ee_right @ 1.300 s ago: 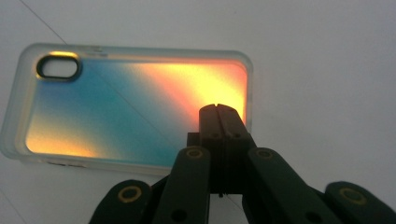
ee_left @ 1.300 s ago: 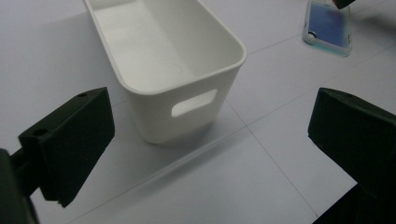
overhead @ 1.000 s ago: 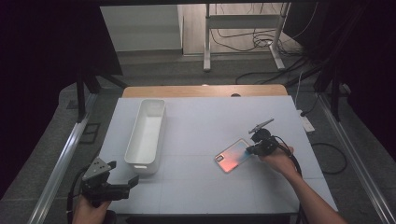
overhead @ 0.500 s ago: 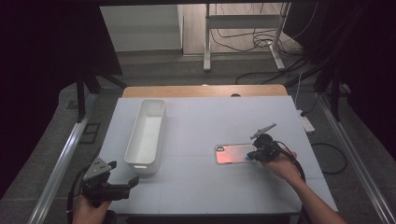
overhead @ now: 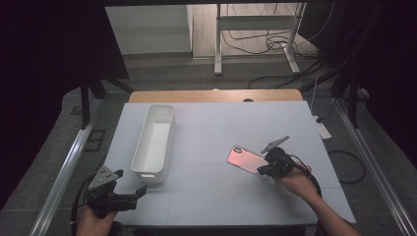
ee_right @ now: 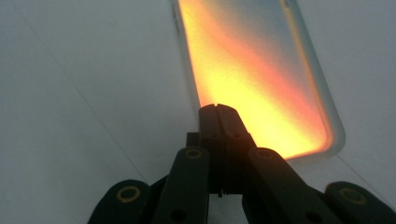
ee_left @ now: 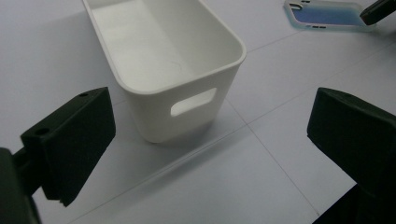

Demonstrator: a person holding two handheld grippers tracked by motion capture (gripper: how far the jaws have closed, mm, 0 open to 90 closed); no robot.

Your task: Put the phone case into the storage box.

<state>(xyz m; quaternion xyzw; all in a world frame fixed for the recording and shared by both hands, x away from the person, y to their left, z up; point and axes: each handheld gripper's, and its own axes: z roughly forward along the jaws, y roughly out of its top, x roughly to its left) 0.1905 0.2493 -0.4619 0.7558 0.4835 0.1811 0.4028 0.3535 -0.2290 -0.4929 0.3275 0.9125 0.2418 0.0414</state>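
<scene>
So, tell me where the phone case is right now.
In the high view the phone case lies right of the white bin, its near end in the shut right gripper.

White table (overhead: 216,196) with bin (overhead: 153,142), phone case (overhead: 247,159)

Saw a phone case (overhead: 247,159) with pale translucent rim and iridescent back: pinkish orange from above, yellow-orange fading to grey in the right gripper view, blue in the left gripper view. At ten o'clock from it, plain white bin (overhead: 153,141). Pale grey-white table (overhead: 216,196), faint seam lines. Black right gripper (overhead: 265,164) and left gripper (overhead: 129,188).
</scene>
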